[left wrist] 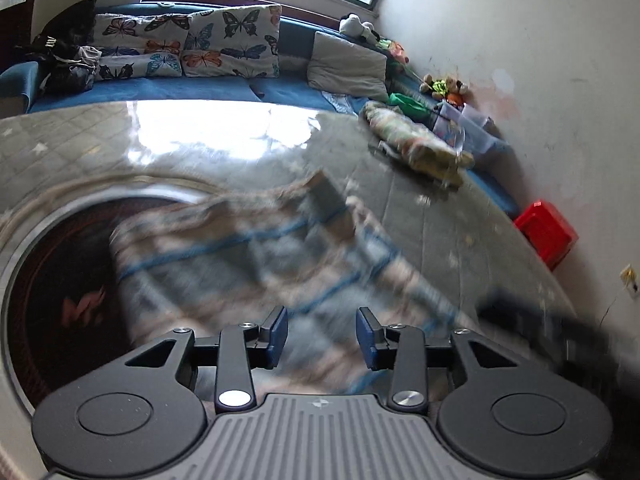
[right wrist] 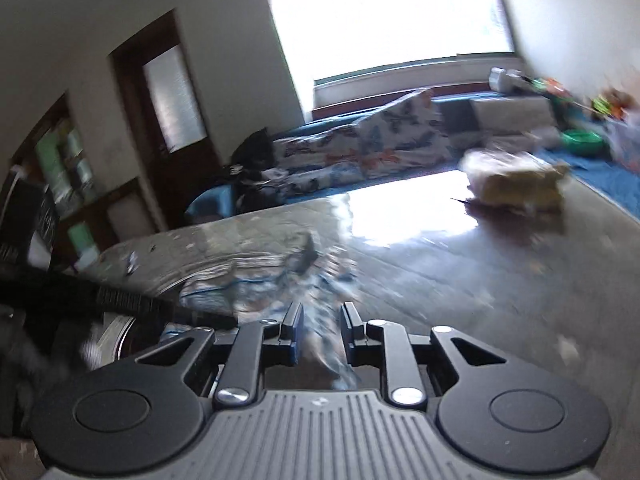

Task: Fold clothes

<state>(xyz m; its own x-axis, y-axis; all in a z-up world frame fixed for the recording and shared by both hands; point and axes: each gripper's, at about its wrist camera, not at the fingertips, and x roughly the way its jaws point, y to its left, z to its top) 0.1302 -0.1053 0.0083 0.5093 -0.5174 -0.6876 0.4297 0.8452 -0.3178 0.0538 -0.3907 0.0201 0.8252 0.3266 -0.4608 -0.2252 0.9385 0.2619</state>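
Note:
A checked grey and tan garment with blue lines [left wrist: 256, 256] lies crumpled on the shiny grey table [left wrist: 100, 136], partly over a round dark inset. It is blurred by motion. My left gripper [left wrist: 322, 338] hovers just above its near edge, jaws apart, nothing between the pads. In the right wrist view the same garment [right wrist: 280, 280] lies ahead, and a strip of it runs between the jaws of my right gripper [right wrist: 320, 334], which stand a little apart. The other gripper's dark body [right wrist: 120, 300] crosses at left.
A folded yellowish garment pile [left wrist: 416, 140] sits at the table's far right, also in the right wrist view [right wrist: 516, 184]. Behind is a blue sofa [left wrist: 192, 88] with butterfly cushions [left wrist: 224, 40], dark clothes at left, toys along the wall, a red crate [left wrist: 546, 232].

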